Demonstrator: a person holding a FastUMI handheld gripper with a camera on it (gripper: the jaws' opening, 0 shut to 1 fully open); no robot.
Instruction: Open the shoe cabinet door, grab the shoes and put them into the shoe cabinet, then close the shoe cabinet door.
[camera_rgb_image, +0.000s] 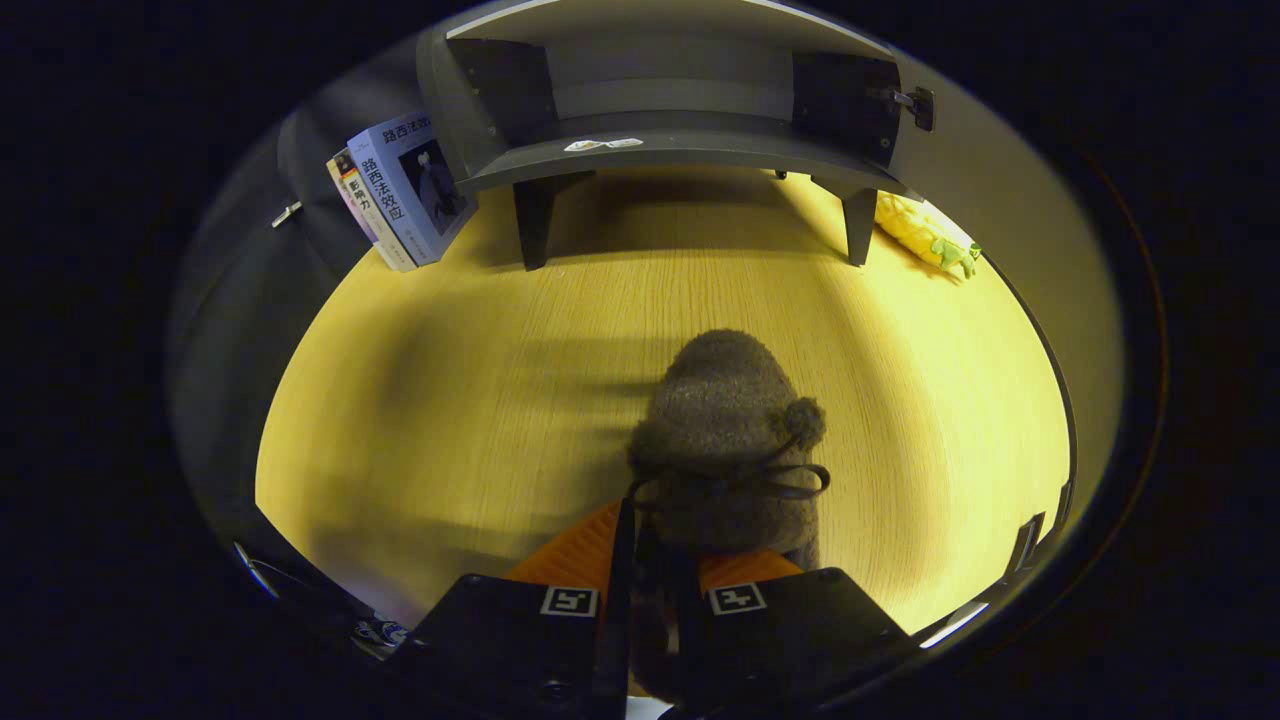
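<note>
Fuzzy grey slipper (725, 440) with pompom, heel pinched between the gripper (655, 565) fingers, apparently lifted over wooden floor (450, 380), open shoe cabinet (680, 140) far ahead, books (400, 195) far left.

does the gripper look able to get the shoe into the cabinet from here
Probably yes. The gripper is shut on the fuzzy shoe, and the cabinet stands open straight ahead across bare wooden floor. The books and the yellow toy lie off to either side, out of the path.
</note>
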